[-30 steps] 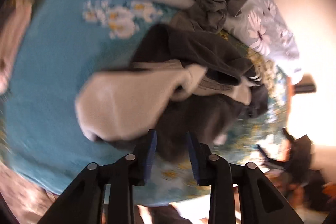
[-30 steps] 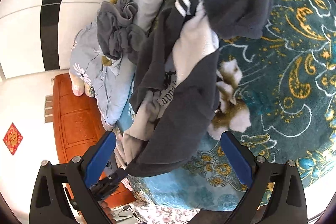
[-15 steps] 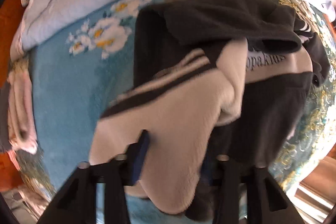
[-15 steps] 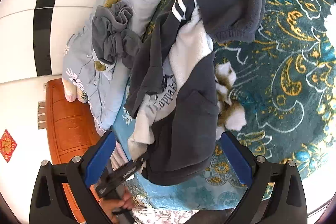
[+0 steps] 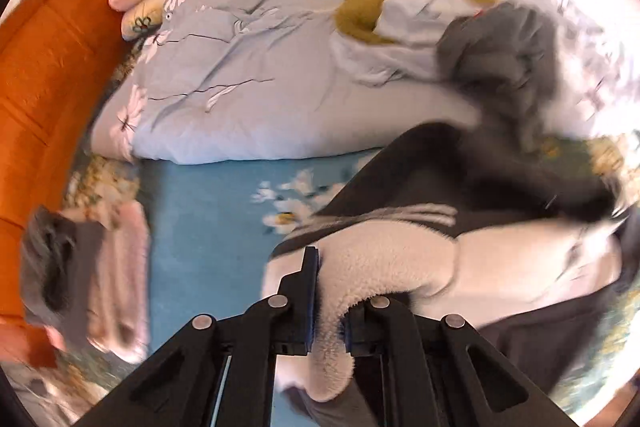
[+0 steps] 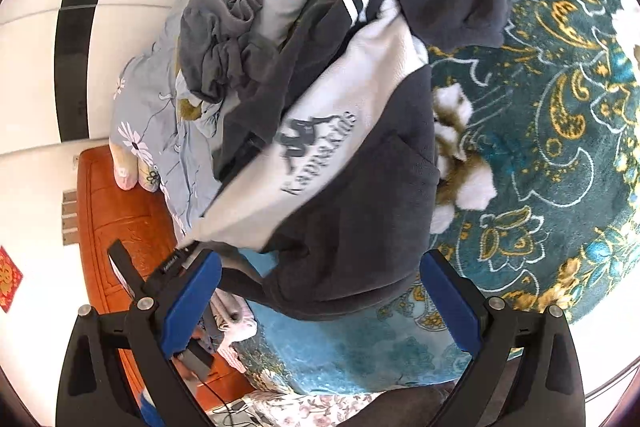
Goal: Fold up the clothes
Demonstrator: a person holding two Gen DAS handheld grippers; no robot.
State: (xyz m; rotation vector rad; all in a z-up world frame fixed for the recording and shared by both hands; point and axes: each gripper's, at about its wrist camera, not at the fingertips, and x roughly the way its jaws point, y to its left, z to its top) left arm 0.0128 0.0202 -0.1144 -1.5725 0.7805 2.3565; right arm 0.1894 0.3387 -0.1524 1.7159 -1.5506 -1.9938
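Note:
A dark grey and cream fleece sweatshirt (image 6: 352, 155) with white stripes and a printed logo lies rumpled on the teal patterned blanket (image 6: 560, 131). My left gripper (image 5: 330, 315) is shut on the sweatshirt's cream part (image 5: 400, 263) and holds it up at its near edge. It also shows in the right wrist view (image 6: 176, 263) at the sweatshirt's left corner. My right gripper (image 6: 320, 303) is open and empty, hovering just in front of the sweatshirt's dark hem.
A crumpled grey garment (image 6: 220, 39) lies on the pale floral duvet (image 5: 248, 67) behind the sweatshirt. Folded pink and grey clothes (image 5: 88, 275) sit at the left by the orange headboard (image 5: 44, 67). The bed edge (image 6: 340, 359) is near my right gripper.
My left gripper closed on the cream part of the sweatshirt and pulled it up and left. The sweatshirt spread out, its logo now showing. My right gripper stayed open.

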